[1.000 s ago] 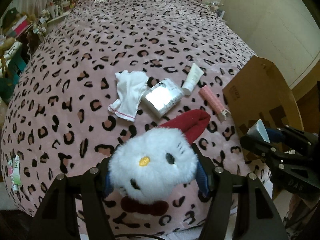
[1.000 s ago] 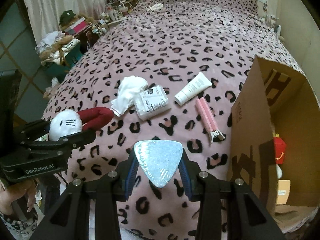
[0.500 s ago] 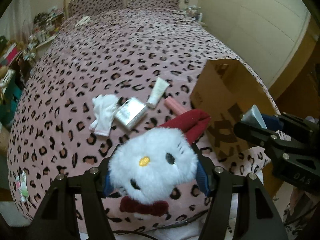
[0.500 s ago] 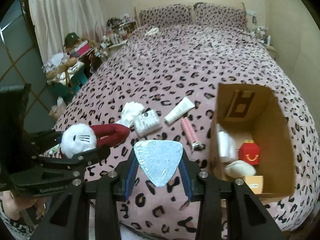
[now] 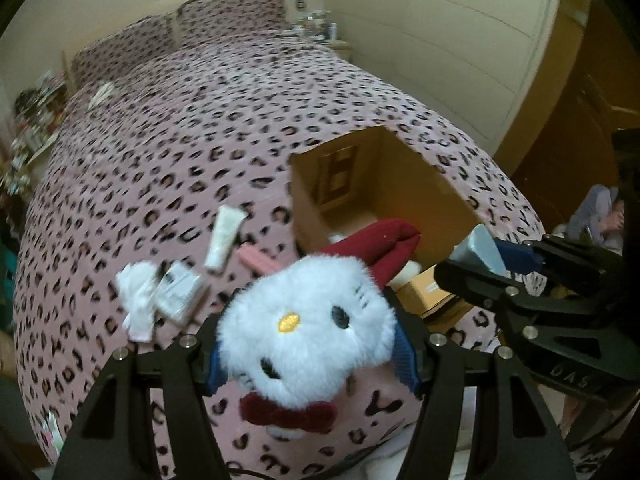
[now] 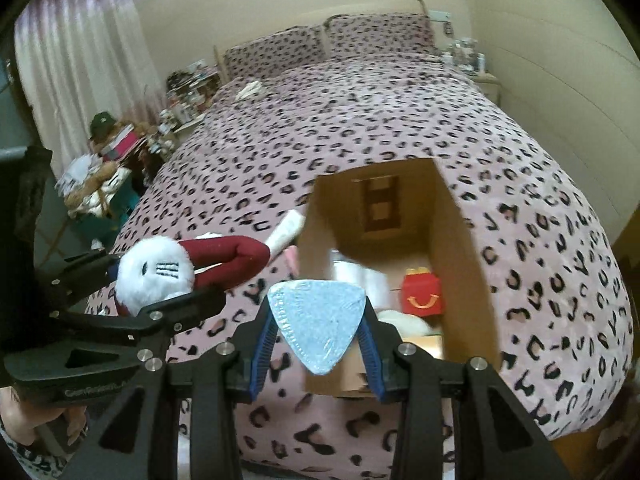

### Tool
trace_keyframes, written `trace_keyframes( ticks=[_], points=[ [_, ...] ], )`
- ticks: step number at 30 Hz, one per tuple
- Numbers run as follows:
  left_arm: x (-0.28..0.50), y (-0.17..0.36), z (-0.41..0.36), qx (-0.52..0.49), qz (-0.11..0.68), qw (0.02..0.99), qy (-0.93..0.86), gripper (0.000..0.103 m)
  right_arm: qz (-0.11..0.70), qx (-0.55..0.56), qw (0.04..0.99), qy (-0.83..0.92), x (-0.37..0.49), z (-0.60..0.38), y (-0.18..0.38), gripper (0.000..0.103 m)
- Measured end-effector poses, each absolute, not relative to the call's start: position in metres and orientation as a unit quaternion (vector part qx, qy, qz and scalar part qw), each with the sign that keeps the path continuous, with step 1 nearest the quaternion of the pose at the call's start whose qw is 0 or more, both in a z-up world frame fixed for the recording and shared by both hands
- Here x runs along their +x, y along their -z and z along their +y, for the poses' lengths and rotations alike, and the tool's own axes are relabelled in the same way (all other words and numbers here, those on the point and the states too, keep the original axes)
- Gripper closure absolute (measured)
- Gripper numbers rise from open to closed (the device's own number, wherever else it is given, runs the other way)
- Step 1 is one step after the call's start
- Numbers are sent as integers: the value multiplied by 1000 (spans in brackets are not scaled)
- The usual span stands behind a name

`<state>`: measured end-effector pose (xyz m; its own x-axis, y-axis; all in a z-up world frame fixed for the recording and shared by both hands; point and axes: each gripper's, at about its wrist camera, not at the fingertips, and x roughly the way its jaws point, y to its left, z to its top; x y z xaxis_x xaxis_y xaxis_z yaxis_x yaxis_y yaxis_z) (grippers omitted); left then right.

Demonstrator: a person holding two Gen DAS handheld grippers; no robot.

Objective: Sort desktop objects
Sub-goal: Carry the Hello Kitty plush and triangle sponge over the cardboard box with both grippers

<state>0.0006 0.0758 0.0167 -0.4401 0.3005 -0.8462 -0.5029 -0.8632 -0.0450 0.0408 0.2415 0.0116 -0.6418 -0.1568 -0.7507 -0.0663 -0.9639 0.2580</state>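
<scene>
We grip the plush cat [image 5: 306, 328] in our left gripper [image 5: 308, 354] and the blue pouch [image 6: 317, 322] in our right gripper [image 6: 317, 354], both raised just short of the open cardboard box [image 6: 460, 248] ahead, ready for dropping in.

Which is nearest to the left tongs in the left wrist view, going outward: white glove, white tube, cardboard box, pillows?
1. White glove, just beyond the left tongs, to the left.
2. White tube, up-left, and cardboard box, up-right: too close to call.
3. Pillows, at the bed's far end.
</scene>
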Motion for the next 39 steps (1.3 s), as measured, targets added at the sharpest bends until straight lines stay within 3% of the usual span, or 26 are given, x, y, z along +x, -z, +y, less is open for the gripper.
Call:
trace_keyframes(
  ticks=[13,39],
  points=[
    [-30,-3,152,-480,131,279,-822,38,-163,427,-14,889,43,297,5,64],
    [-81,31,190,-511,137,289,-798,38,-169,457,-11,873,26,302,29,64]
  ],
)
